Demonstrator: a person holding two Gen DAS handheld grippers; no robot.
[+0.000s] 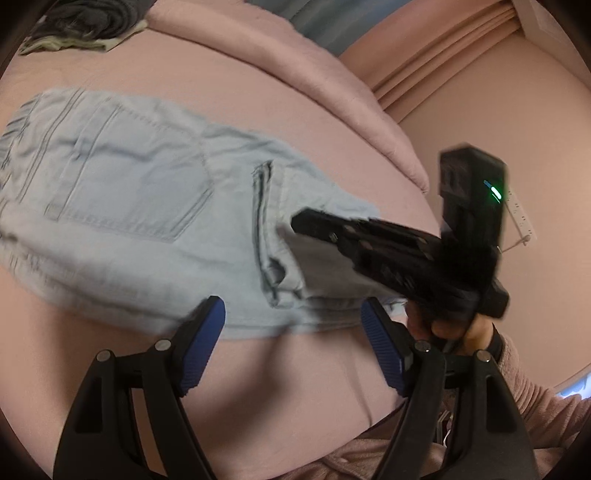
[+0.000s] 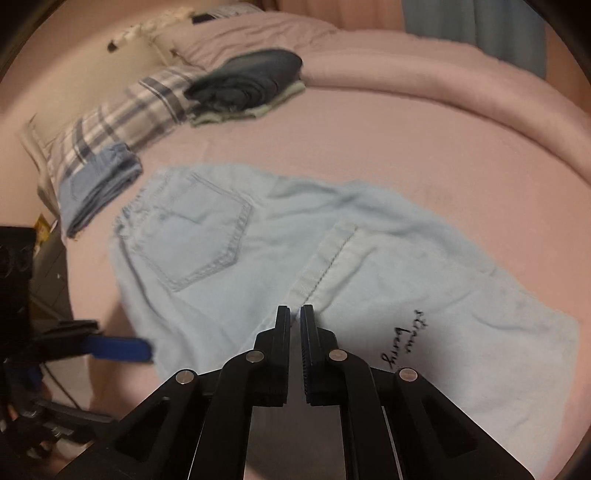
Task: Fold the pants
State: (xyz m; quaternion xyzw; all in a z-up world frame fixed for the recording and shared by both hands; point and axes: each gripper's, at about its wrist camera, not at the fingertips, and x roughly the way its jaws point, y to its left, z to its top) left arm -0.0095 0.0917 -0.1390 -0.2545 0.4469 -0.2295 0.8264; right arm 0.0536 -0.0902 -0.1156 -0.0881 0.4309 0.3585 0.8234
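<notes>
Light blue denim pants (image 1: pixel 147 206) lie on the pink bed, back pocket up, with the legs folded over toward the waist. In the right wrist view the pants (image 2: pixel 240 258) fill the middle. My right gripper (image 2: pixel 295 314) is shut on the hem of the folded leg (image 2: pixel 325 258); it also shows in the left wrist view (image 1: pixel 306 225), holding the cloth above the bed. My left gripper (image 1: pixel 291 314) is open and empty, just at the near edge of the pants; one blue pad (image 2: pixel 118 349) shows in the right wrist view.
A pile of dark folded clothes (image 2: pixel 247 81) lies at the far side of the bed, also in the left wrist view (image 1: pixel 85 26). Folded blue jeans (image 2: pixel 99 184) and a plaid pillow (image 2: pixel 122 118) lie at the left. A pink duvet (image 1: pixel 295 74) is bunched behind.
</notes>
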